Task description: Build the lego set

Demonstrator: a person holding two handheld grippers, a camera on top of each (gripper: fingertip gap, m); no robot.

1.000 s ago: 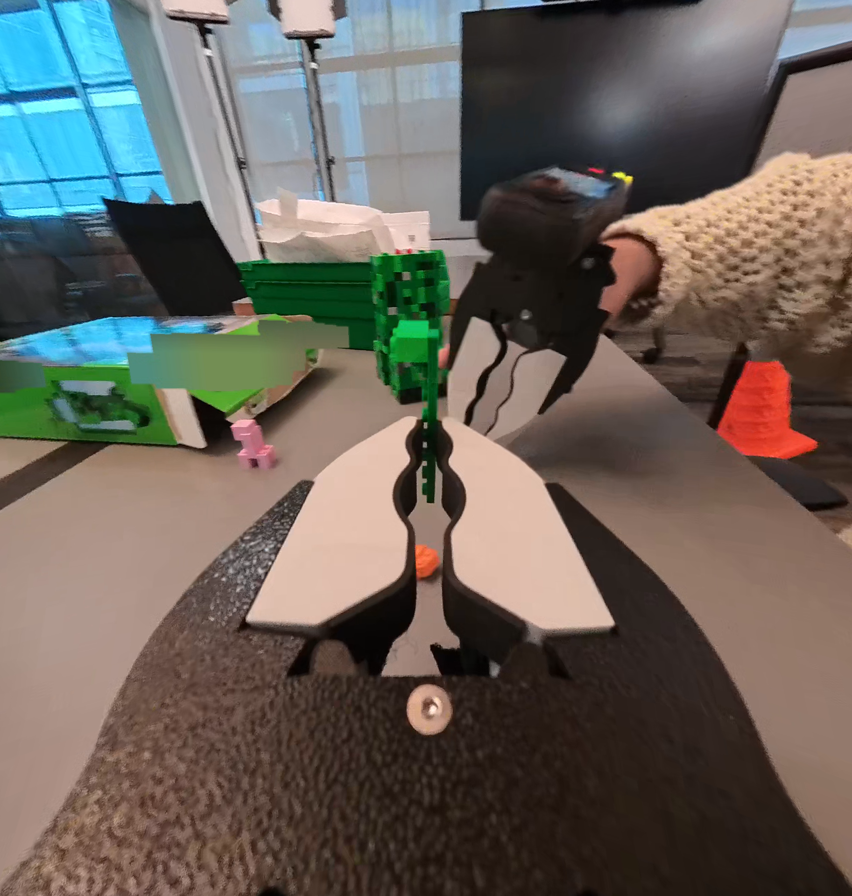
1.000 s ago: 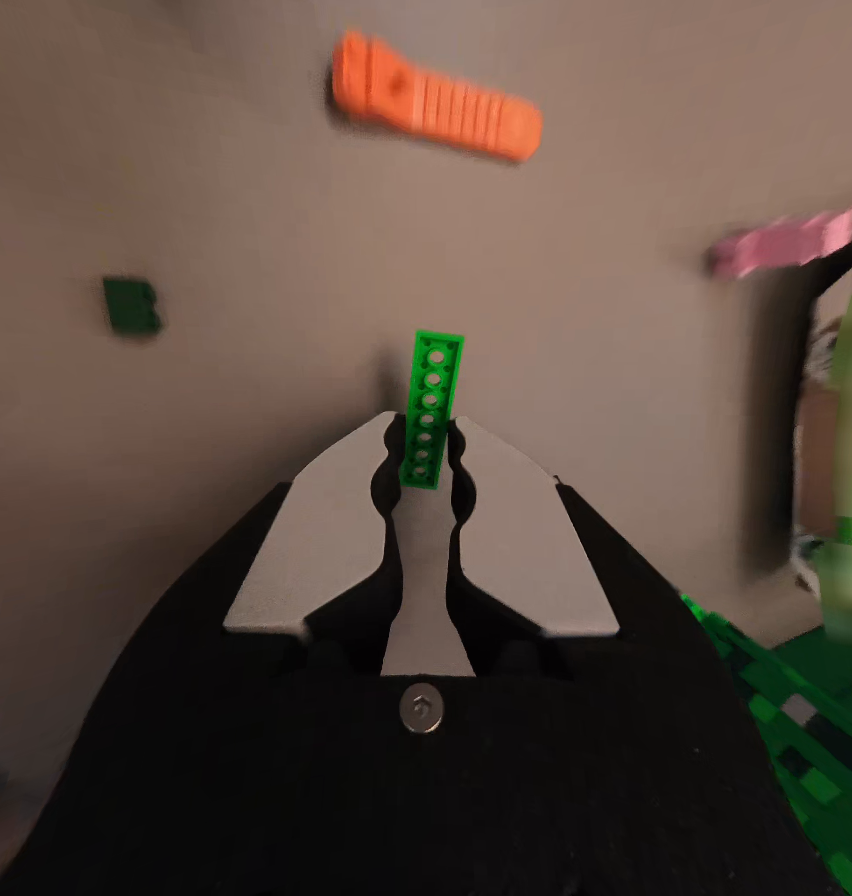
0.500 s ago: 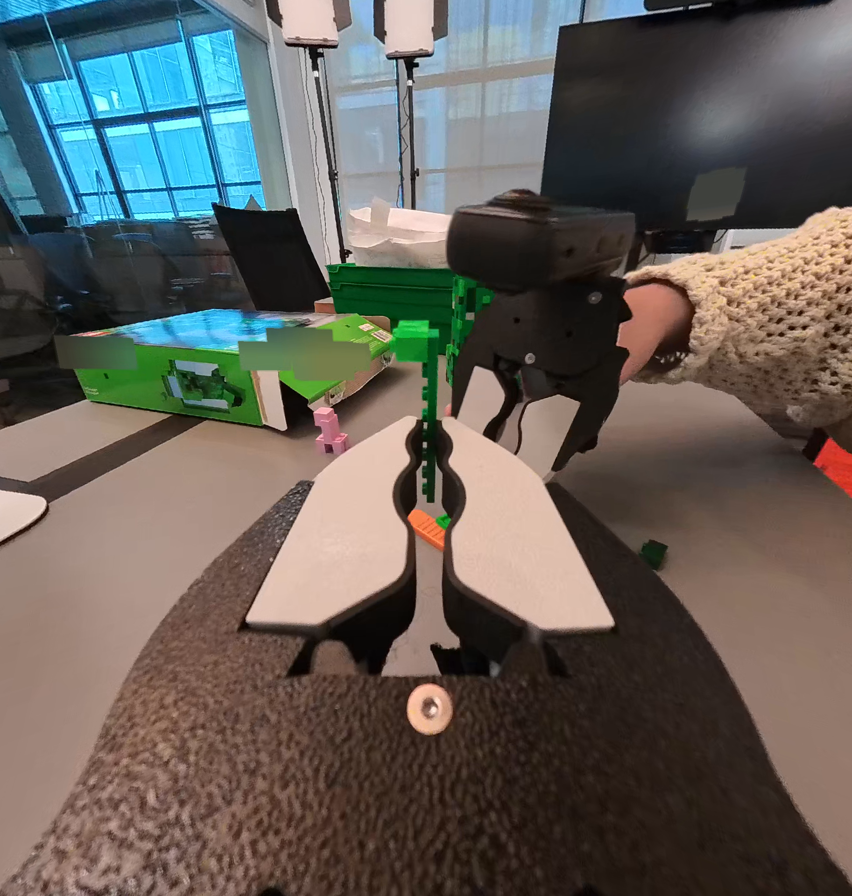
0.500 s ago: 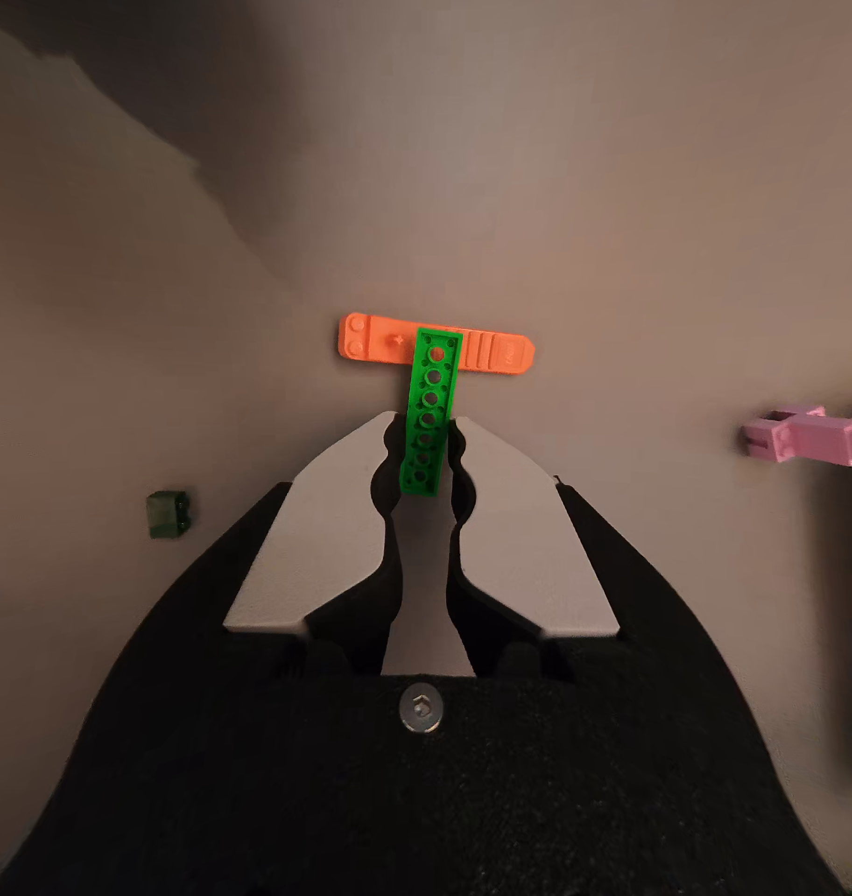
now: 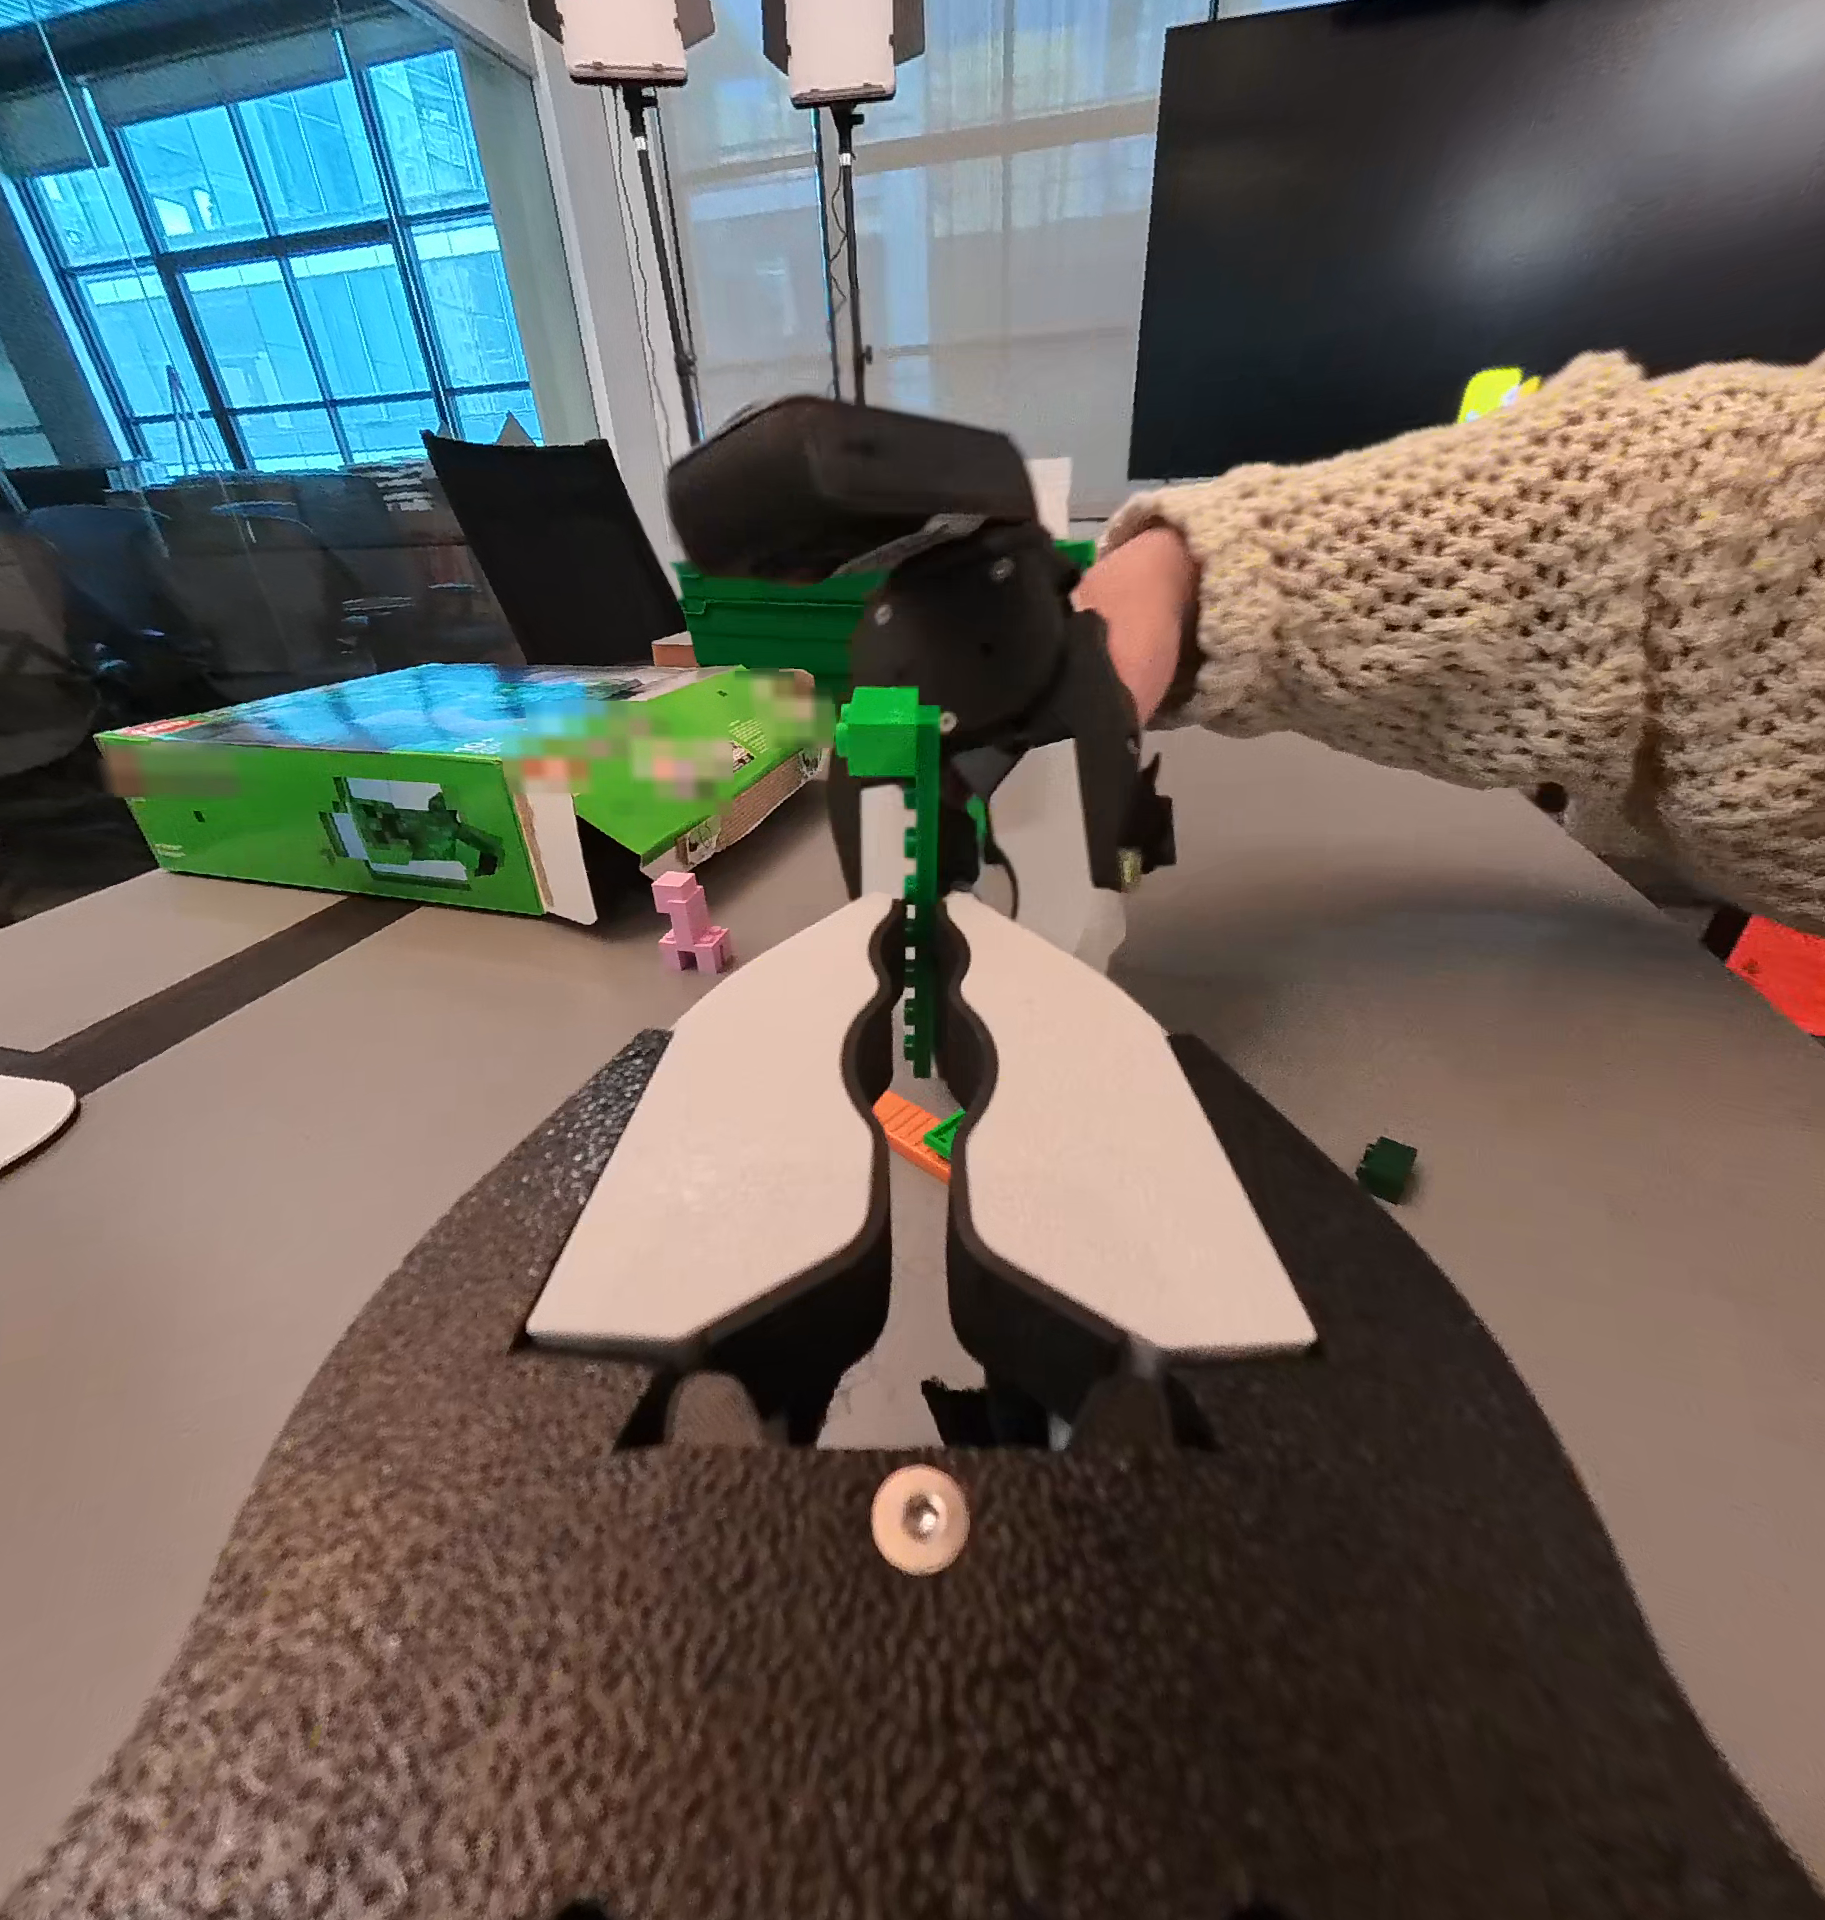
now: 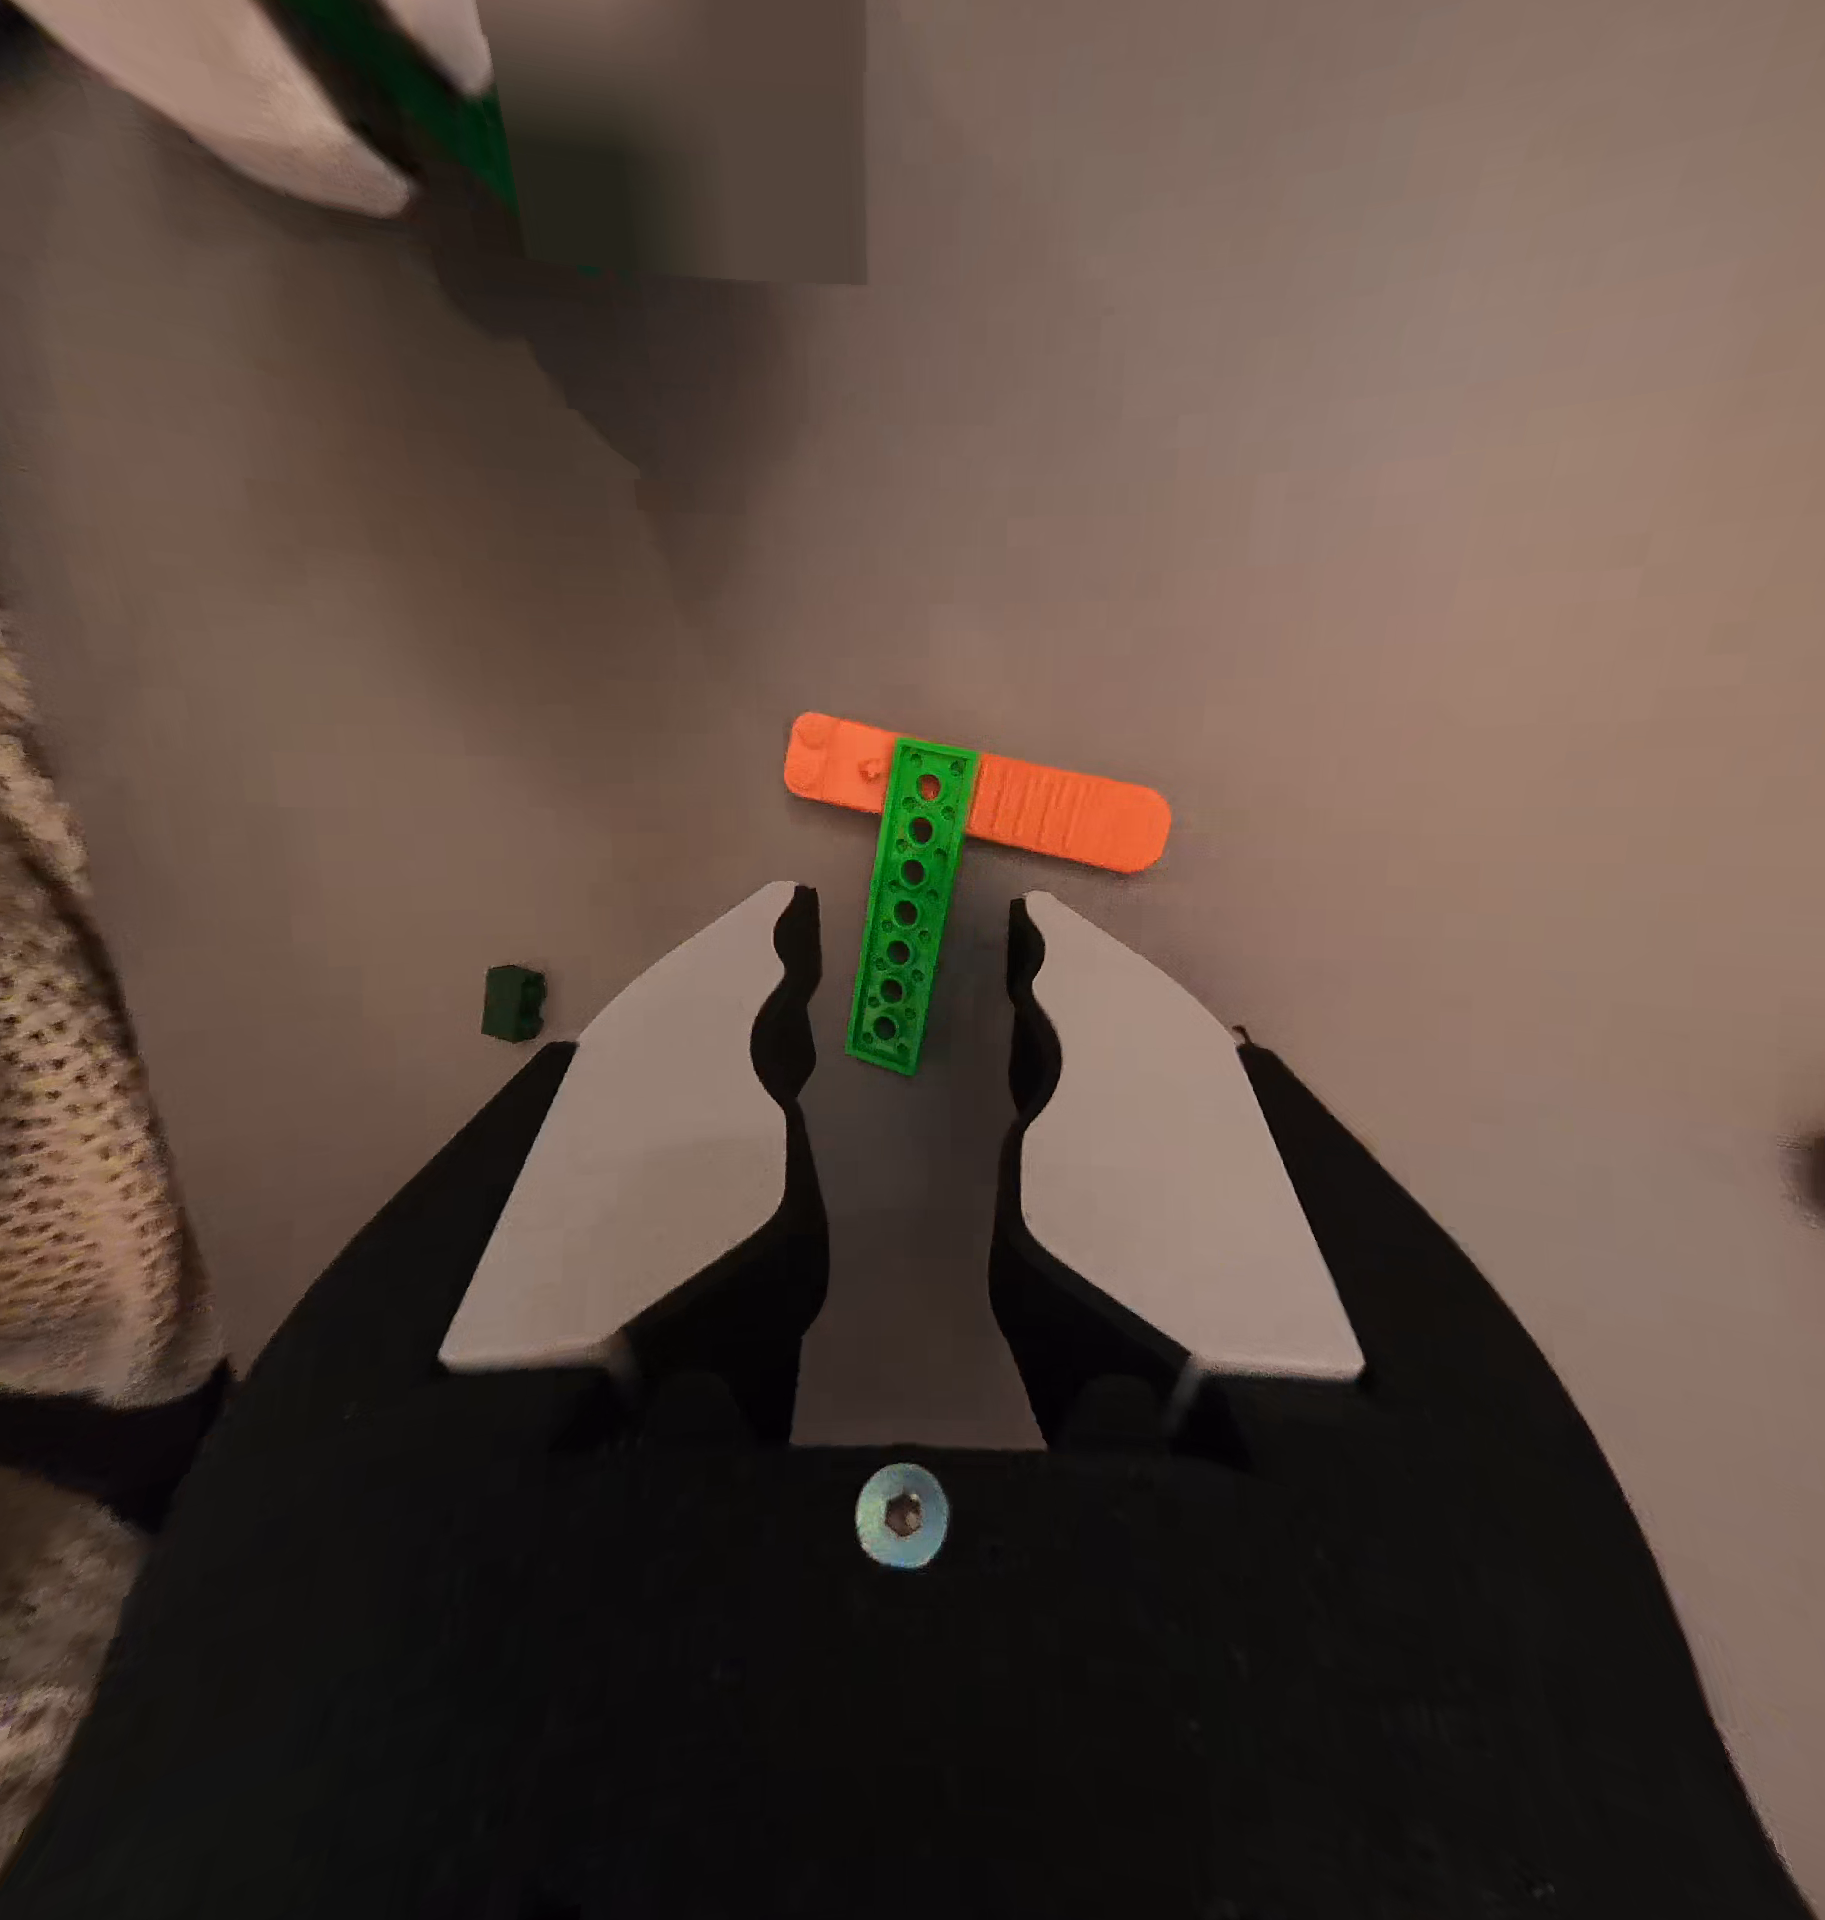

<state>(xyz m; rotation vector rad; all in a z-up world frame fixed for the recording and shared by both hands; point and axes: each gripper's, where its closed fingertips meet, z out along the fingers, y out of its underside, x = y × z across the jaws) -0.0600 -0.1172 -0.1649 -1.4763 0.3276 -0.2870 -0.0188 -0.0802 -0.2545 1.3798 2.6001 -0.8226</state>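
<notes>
My left gripper is shut on a long green plate held upright on edge, with a green brick fixed at its top. My right gripper is open and points down at the table. A bright green plate with holes lies loose between its pads, touching neither. The plate's far end rests on an orange brick separator. In the left wrist view the right gripper's body hangs just behind my held plate, with a hand and knitted sleeve behind it.
A small dark green brick lies left of the right gripper; it also shows in the left wrist view. A pink lego pig, the green set box and stacked green bins stand farther back. A grey table carries everything. My right fingertips sit around 10 cm from my left ones. The pink lego pig is about 15 cm from my right fingertips.
The right jaws opened and let go of the green holed plate, which now lies on the table across the orange separator. The left gripper keeps its grip on its plate.
</notes>
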